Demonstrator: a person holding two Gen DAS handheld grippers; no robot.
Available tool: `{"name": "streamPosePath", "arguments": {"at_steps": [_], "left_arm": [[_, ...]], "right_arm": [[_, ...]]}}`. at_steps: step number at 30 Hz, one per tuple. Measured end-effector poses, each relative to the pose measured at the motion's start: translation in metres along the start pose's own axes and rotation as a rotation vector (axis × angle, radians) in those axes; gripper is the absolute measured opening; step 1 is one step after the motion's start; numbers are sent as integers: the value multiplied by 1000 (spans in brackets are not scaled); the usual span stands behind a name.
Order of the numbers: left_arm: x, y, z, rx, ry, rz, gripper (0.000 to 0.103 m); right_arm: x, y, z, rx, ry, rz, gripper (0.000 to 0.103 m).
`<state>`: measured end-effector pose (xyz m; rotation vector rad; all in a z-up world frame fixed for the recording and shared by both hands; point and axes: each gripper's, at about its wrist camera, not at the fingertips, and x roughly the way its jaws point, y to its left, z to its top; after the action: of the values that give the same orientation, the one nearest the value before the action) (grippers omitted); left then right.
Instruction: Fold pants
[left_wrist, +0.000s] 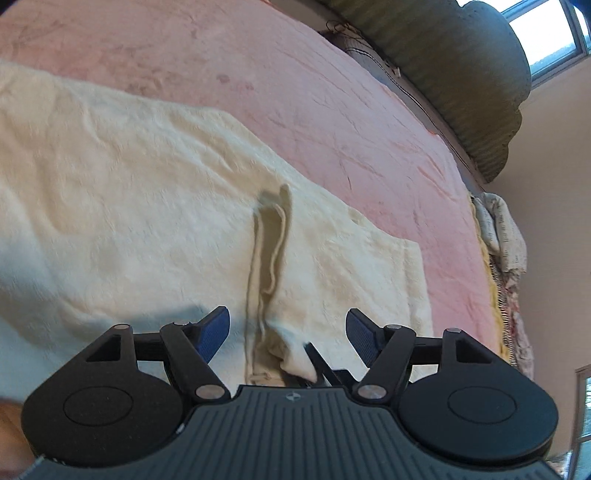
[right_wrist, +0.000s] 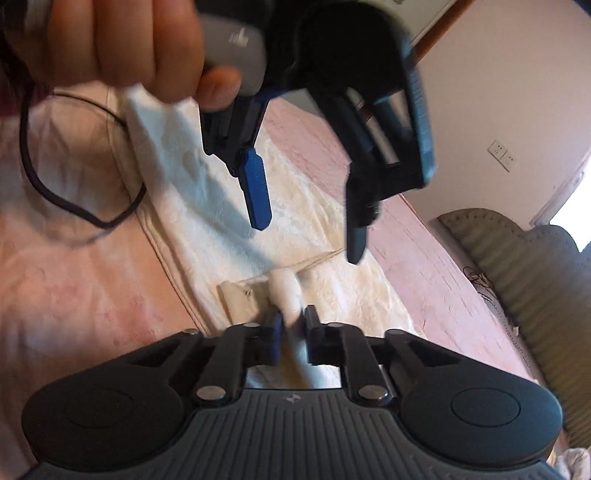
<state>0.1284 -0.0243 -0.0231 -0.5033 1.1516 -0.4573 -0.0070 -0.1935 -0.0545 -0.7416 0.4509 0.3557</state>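
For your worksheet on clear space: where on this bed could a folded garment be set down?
Free: pink bedspread between the cream pants and the green headboard. Crowded: over the pants' waistband, where the left gripper and right gripper meet.

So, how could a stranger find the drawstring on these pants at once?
Look at the pink bed cover, then at the cream pants spread over it. The drawstring is the only thin cord there, a narrow loop lying on the broad fuzzy cloth.
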Motion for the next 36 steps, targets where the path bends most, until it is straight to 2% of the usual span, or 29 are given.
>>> {"name": "streamPosePath", "arguments": {"at_steps": [1,6,9,10,12,13,14,17,19,22,25,28,30,31,32,36], "left_arm": [[0,2,-2,-20,17,-24,73],[18,12,-3,-149,116,-168,75],[40,20,-3,-270,147,-250,75],[46,24,-3,-317,152,-248,74],[56,31,-4,-385,149,-250,65],[60,34,-4,-390,149,-254,48],[63,37,-5,-404,158,-238,25],[64,40,-7,-388,147,-236,11],[59,37,-7,-358,128,-226,11],[45,31,-9,-289,92,-205,11],[30,32,-13,-242,65,-162,11],[38,33,-17,-211,96,-118,11],[38,35,-17,-223,97,-130,11],[38,36,-16,-220,102,-134,15],[38,35,-15,-215,107,-133,24],[31,35,-13,-188,111,-123,22]], "right_arm": [[-7,-2,-2,36,-13,4,10],[-20,-57,-10,372,-102,91,9],[-28,-73,-14,438,-123,122,9],[-28,-75,-15,447,-124,132,9],[-26,-74,-15,440,-120,146,9],[-24,-72,-14,426,-118,155,10],[-23,-70,-14,420,-121,169,10],[-37,-79,-19,489,-154,161,10],[-31,-90,-24,528,-114,81,10],[-6,-90,-31,517,26,34,10],[-1,-81,-29,539,14,111,10],[12,-67,-24,466,46,118,10],[18,-67,-23,470,62,107,11],[15,-69,-25,490,58,108,11],[13,-72,-25,506,49,111,11],[20,-70,-26,489,70,137,11]]}}
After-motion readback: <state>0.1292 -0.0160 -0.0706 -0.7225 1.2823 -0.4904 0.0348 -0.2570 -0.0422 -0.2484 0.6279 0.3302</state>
